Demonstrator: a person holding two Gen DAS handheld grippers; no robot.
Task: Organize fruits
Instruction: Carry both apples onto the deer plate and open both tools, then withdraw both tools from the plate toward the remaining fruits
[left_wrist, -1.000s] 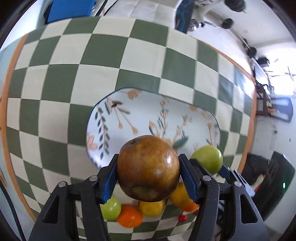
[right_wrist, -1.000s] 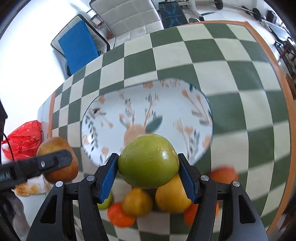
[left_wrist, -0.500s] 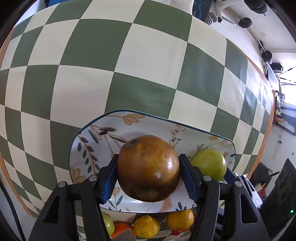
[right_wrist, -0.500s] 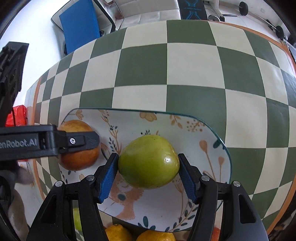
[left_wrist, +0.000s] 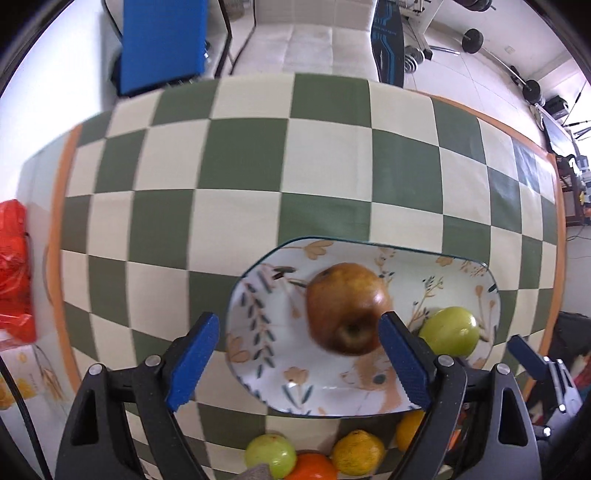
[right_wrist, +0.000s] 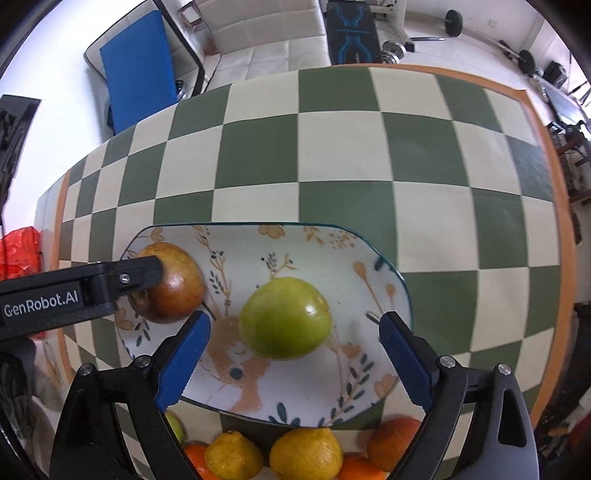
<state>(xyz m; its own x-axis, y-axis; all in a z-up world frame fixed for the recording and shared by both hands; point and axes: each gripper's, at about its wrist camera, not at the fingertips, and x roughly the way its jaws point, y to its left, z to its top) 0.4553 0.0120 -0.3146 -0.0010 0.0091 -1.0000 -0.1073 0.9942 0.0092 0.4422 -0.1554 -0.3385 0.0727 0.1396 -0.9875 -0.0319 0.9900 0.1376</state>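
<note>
A floral plate (left_wrist: 266, 354) lies on the green-and-cream checked tablecloth. On it rest a brown-red apple (left_wrist: 347, 308) and a green apple (left_wrist: 448, 330). My left gripper (left_wrist: 297, 360) hangs above the plate with its jaws opening. The brown apple lies free between them, close to the right pad (left_wrist: 402, 358). In the right wrist view the green apple (right_wrist: 284, 319) sits mid-plate (right_wrist: 314, 251). My right gripper (right_wrist: 294, 354) has its jaws opening wide around that apple, with neither pad touching it. A left gripper finger (right_wrist: 74, 295) partly hides the brown apple (right_wrist: 173, 291).
Loose fruit lies just in front of the plate: a small green one (left_wrist: 269, 454), an orange (left_wrist: 314, 467), lemons (right_wrist: 232, 458) (right_wrist: 304, 456). A red bag (left_wrist: 13, 269) sits off the table's left edge. A blue chair (left_wrist: 162, 40) stands beyond the far edge.
Both grippers have opened and let go of their apples, which now rest on the plate. Both views have pulled back from the plate.
</note>
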